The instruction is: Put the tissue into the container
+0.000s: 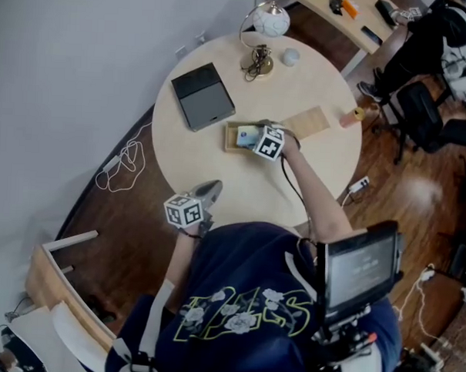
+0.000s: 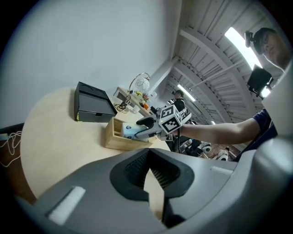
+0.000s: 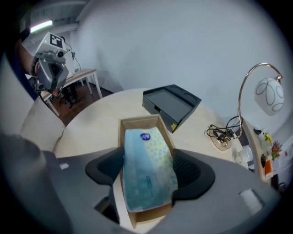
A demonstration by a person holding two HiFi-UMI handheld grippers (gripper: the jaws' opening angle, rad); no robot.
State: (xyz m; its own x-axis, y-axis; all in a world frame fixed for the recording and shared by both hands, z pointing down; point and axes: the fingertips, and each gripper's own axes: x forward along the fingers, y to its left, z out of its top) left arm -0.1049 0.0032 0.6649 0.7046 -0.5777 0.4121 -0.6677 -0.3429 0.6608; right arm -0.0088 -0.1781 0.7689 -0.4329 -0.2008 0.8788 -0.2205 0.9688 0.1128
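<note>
A pale blue tissue pack (image 3: 146, 155) lies lengthwise in the open wooden container (image 3: 139, 122) in the middle of the round table (image 1: 240, 193). Its near end rests over the container's near wall. My right gripper (image 3: 149, 172) straddles the pack, and both pads touch its long sides. In the head view the right gripper (image 1: 254, 136) is over the container (image 1: 231, 140). My left gripper (image 1: 206, 194) hangs at the table's near edge, shut and with nothing in it. Its own view shows the pack (image 2: 130, 132) and the container (image 2: 112, 137) from the side.
A flat black box (image 1: 202, 95) lies to the container's left. At the table's far side stand a globe lamp (image 1: 269, 21) with its coiled cable and a small white round object (image 1: 289, 57). A thin wooden board (image 1: 309, 121) lies to the right.
</note>
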